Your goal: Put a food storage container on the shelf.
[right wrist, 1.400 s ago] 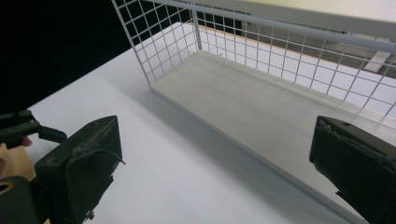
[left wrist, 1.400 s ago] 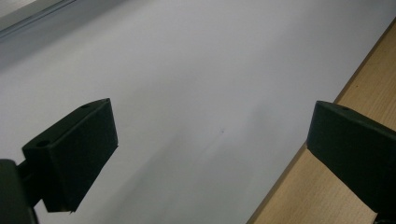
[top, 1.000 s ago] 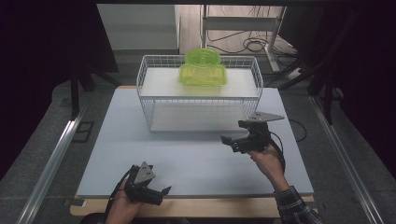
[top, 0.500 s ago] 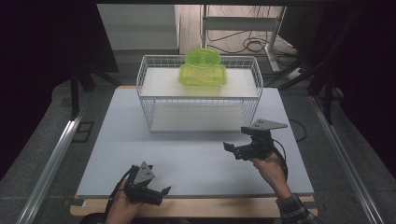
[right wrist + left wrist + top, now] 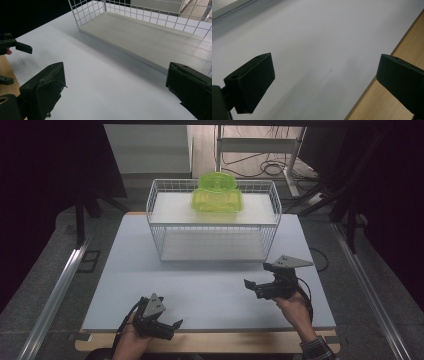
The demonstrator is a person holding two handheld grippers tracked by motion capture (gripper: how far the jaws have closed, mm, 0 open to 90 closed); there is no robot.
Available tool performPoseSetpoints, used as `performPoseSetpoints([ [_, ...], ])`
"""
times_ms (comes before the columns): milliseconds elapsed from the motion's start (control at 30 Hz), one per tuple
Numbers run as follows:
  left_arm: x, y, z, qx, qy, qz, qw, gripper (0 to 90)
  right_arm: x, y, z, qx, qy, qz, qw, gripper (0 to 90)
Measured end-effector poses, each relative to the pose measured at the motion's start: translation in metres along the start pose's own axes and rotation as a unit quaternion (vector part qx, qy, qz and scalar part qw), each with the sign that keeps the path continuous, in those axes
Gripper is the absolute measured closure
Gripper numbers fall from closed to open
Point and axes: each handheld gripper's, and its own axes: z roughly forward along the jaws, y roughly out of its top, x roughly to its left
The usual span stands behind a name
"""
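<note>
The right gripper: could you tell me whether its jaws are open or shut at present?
Open. The right gripper shows its two black jaws standing far apart with only the white table between them, holding nothing.

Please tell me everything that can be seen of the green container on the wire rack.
The green container looks like clear, bright yellow-green plastic. It has a low, roughly box-shaped body with a round, disc-like part rising at its back. It stands upright on the pale top shelf of the white wire rack, near the middle and toward the far rail. Only the shelf touches it. Both grippers are far from it, near the front of the table. What is inside cannot be told.
</note>
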Motion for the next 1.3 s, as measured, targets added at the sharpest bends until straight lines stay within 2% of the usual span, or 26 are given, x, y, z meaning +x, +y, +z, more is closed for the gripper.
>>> performPoseSetpoints([
  [733, 0.0, 0.0, 0.001, 0.001, 0.0, 0.0, 1.0, 1.8, -0.004, -0.03, -0.019, 0.01, -0.03, 0.001, 0.9995, 2.7],
  [1033, 0.0, -0.001, 0.002, 0.002, 0.001, 0.002, 1.0, 1.8, -0.005, -0.044, -0.023, 0.022, -0.042, -0.001, 0.9989, 2.8],
  [1300, 0.0, -0.001, 0.002, 0.003, 0.0, 0.001, 1.0, 1.8, -0.007, -0.061, -0.023, 0.046, -0.051, 0.002, 0.9976, 2.8],
])
